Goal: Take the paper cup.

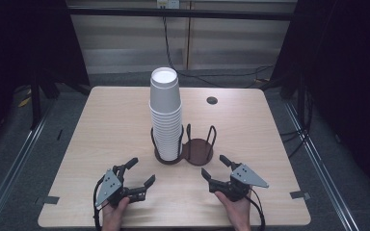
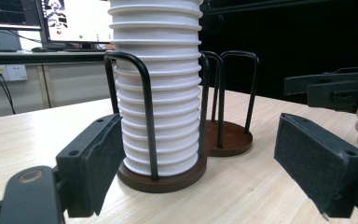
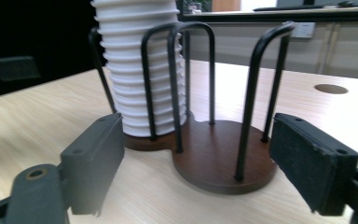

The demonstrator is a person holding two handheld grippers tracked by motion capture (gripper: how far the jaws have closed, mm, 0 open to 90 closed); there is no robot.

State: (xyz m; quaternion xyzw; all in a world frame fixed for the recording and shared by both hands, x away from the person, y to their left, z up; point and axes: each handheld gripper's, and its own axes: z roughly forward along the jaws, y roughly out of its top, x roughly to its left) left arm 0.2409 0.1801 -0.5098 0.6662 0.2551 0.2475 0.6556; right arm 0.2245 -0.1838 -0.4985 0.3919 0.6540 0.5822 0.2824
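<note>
A tall stack of white paper cups (image 1: 165, 113) stands upside down in the left ring of a dark brown double cup holder (image 1: 198, 151) with black wire hoops, mid-table. The holder's right ring (image 3: 223, 156) holds nothing. My left gripper (image 1: 141, 172) rests open near the front edge, left of the holder and aimed at the cups (image 2: 158, 88). My right gripper (image 1: 216, 167) rests open to the right, facing the holder's bare ring. Nothing sits between either pair of jaws. A hand holds each gripper from below.
The light wooden table (image 1: 101, 125) has a round cable hole (image 1: 212, 100) at the back right. Black cables trail on the floor behind. Monitors (image 2: 42, 21) and a wall socket sit beyond the table in the left gripper view.
</note>
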